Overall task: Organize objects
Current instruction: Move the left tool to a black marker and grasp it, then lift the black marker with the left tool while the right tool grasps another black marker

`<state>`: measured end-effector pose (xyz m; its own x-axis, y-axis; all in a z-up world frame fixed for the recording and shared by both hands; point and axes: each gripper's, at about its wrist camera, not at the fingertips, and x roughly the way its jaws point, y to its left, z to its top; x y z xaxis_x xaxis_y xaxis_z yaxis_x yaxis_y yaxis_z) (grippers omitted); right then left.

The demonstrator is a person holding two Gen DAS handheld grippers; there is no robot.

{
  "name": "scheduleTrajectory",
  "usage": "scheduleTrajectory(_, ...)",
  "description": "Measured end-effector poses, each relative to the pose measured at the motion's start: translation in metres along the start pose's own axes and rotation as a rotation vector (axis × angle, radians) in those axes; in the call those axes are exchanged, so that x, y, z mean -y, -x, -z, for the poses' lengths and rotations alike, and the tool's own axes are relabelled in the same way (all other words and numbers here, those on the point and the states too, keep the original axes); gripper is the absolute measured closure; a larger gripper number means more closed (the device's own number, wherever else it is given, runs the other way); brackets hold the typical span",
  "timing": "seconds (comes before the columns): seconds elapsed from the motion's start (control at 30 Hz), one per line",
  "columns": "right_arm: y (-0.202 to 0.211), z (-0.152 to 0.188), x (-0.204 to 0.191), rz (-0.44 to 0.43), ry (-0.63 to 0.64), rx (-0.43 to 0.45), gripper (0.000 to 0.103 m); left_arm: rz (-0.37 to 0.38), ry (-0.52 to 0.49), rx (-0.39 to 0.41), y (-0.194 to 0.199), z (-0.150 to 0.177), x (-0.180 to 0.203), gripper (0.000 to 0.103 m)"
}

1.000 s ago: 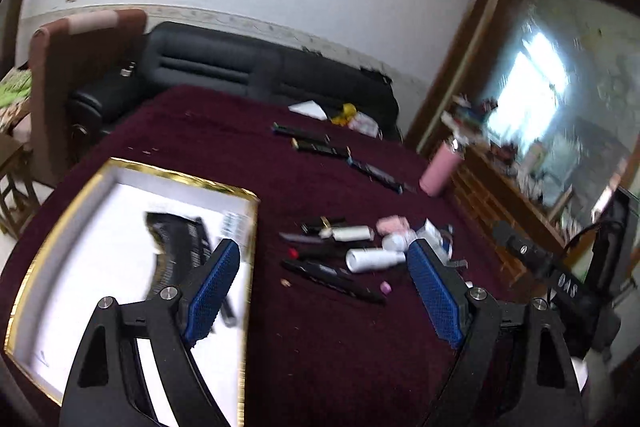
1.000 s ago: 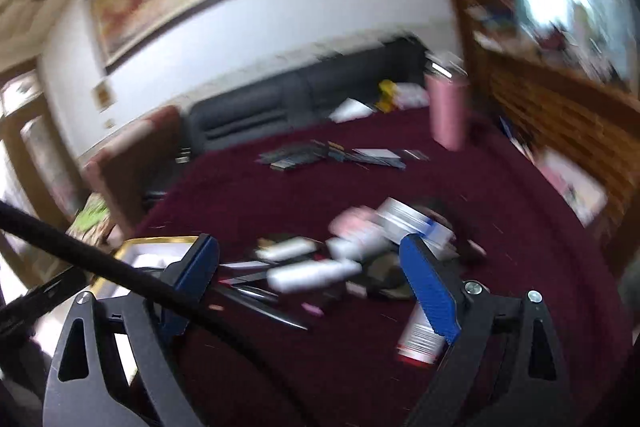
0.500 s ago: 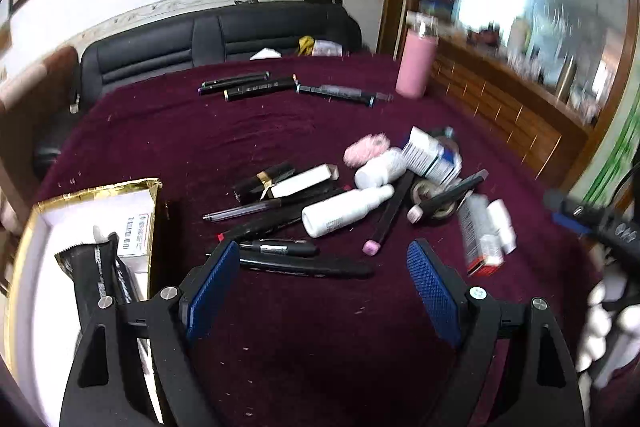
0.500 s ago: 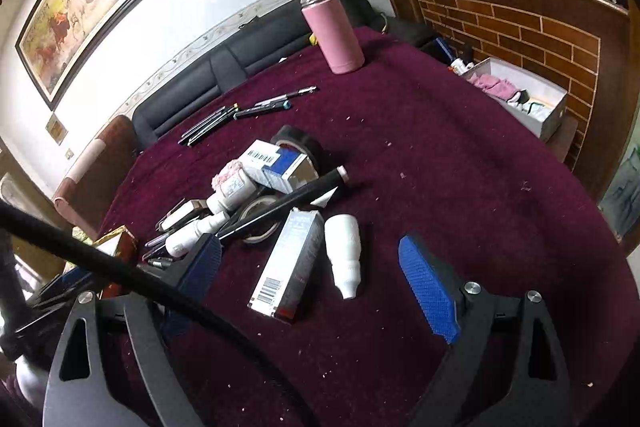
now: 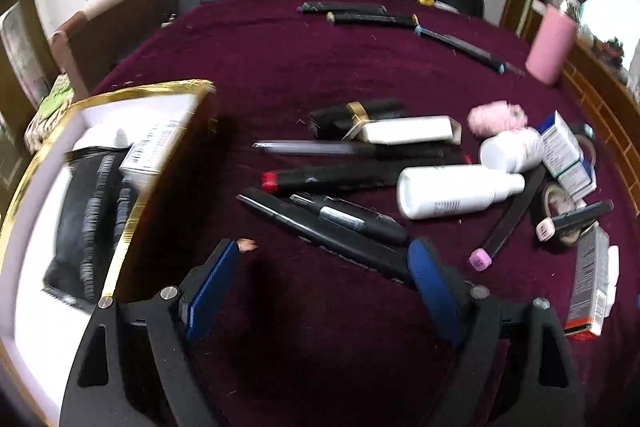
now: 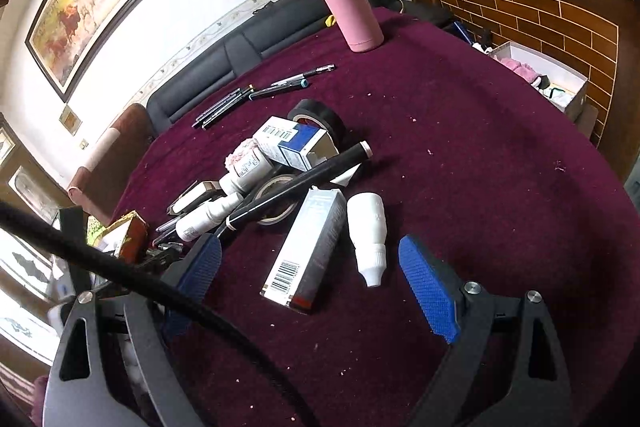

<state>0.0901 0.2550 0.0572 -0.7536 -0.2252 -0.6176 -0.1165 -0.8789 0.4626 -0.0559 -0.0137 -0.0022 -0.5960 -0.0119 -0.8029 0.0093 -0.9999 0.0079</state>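
Surface (image 5: 320, 59), maroon cloth: both views have swung down from the room onto the clutter since a second ago. Gold-rimmed box (image 5: 132, 95) sits at left, a black pouch already inside; the pile stays on the cloth. Left claw (image 5: 324, 267), jaws apart and empty, now hangs over the black pens (image 5: 340, 223). Right claw (image 6: 308, 267), jaws apart and empty, frames the barcoded carton (image 6: 308, 247) and small white bottle (image 6: 368, 227). Judgement: both approaches done, picks come next.

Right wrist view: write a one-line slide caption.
Open hand-held gripper above a carton and white bottle on a maroon tablecloth.
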Motion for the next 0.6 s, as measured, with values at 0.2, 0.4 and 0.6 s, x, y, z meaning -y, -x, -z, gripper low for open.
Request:
scheduleTrajectory(0.2,0.003,-0.001,-0.013,0.004,0.046,-0.004,0.011,0.074,-0.113,-0.058,0.002,0.017,-0.006,0.042)
scheduleTrajectory(0.4,-0.009,0.005,-0.031,-0.022,0.074,-0.037,0.011,0.171,-0.106,-0.108,0.025,0.032,-0.045,0.086)
scheduleTrajectory(0.6,-0.015,0.012,-0.055,-0.035,0.121,-0.070,0.011,0.164,-0.078,-0.089,0.024,0.028,-0.044,0.083)
